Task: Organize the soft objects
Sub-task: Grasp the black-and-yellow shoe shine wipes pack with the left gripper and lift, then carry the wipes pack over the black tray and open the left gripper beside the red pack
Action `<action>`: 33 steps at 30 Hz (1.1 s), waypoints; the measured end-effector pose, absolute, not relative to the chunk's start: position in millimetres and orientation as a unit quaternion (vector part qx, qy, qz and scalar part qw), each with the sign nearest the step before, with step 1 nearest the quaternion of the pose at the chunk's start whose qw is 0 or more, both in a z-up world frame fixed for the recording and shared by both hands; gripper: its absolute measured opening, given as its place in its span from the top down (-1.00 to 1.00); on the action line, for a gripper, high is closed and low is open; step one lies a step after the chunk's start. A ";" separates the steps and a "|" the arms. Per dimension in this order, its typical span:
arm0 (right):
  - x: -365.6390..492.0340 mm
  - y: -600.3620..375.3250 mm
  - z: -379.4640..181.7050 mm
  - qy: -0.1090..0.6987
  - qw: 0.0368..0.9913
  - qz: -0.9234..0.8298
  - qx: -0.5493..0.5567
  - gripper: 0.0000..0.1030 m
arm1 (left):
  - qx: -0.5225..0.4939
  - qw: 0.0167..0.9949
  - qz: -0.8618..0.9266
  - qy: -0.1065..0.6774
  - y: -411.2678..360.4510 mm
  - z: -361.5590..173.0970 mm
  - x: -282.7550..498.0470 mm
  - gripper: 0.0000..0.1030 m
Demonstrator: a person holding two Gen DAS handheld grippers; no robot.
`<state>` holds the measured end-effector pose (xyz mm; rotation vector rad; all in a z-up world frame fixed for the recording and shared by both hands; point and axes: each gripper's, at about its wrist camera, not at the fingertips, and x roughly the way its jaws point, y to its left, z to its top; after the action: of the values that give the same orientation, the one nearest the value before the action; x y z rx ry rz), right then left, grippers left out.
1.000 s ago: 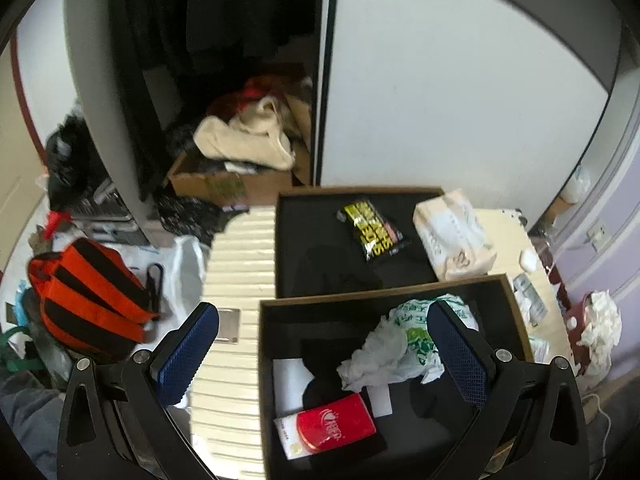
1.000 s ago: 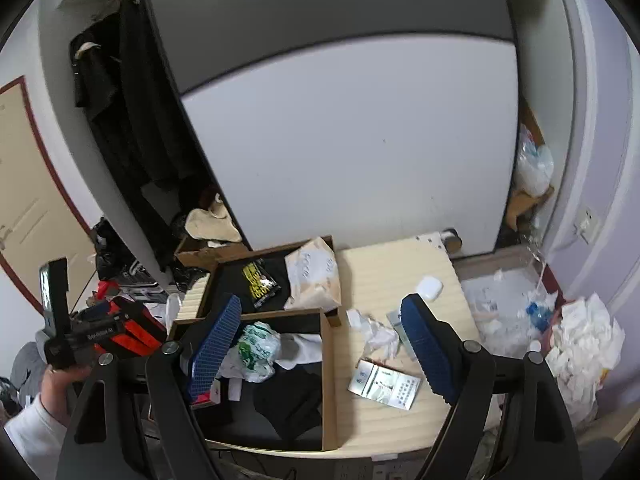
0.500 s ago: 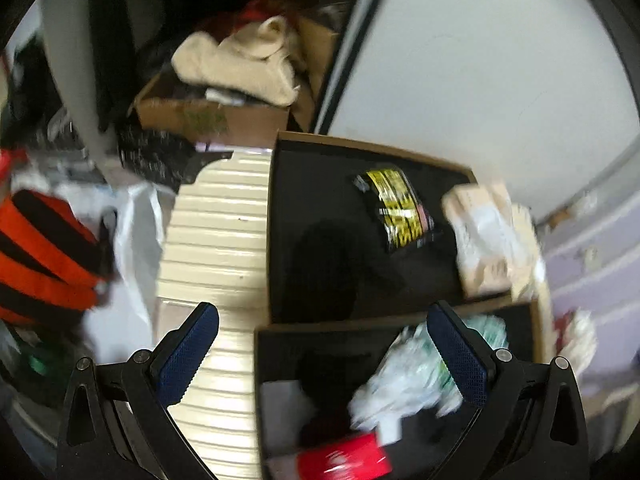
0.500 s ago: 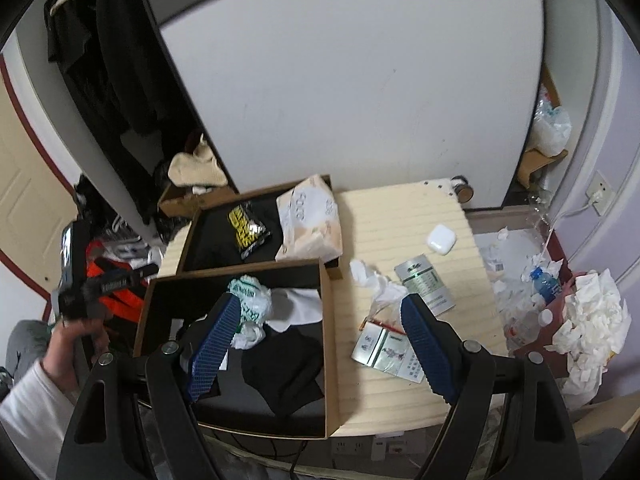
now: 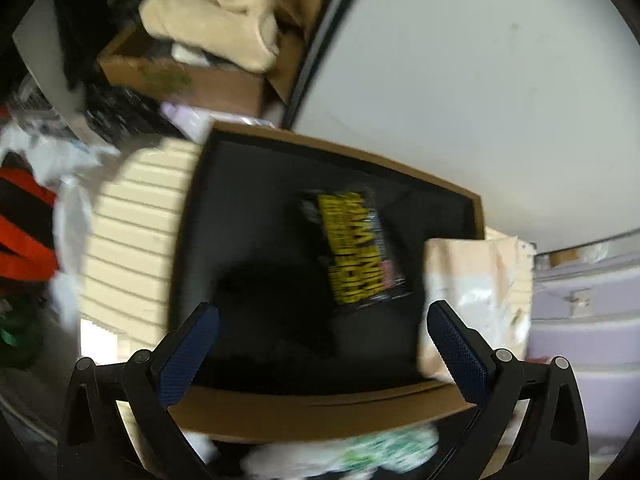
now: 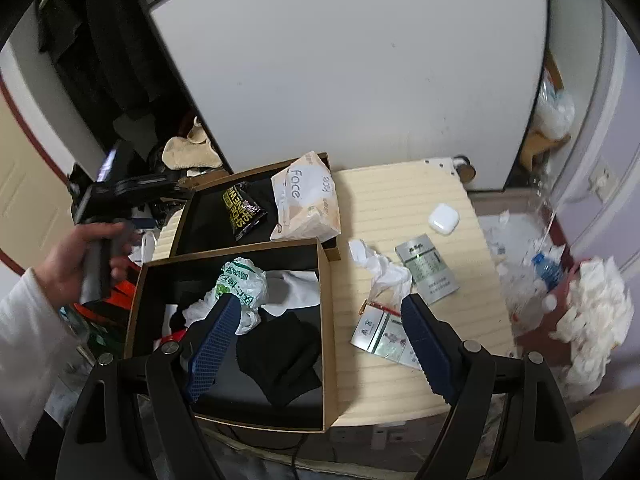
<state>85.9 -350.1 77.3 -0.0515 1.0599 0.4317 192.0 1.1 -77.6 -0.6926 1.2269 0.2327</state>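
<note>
1. Leftmost, the left gripper point(image 5: 318, 344) hangs wide open and empty over the far box point(image 5: 340, 152), whose black-and-yellow packet point(image 5: 352, 248) lies just beyond its fingertips.
2. Centre: the near box point(image 6: 326, 320) holds a crumpled plastic bag point(image 6: 240, 280) and black cloth point(image 6: 280, 360).
3. Rightward, the right gripper point(image 6: 316, 354), wide open and empty, straddles that box's right wall; a tissue point(image 6: 384, 272) lies on the table point(image 6: 400, 200) ahead.

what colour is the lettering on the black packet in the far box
Yellow lettering on the black packet, sharpest in the right wrist view.
</note>
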 end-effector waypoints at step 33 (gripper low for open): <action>128.0 -423.5 75.5 0.533 0.802 0.170 0.211 -0.58 | -0.346 0.722 0.176 0.572 -29.1 -89.2 207.2 0.22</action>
<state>128.0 -423.5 75.5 0.4519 1.1416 0.3642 207.2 -29.1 -89.2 -0.7650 1.2638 0.3878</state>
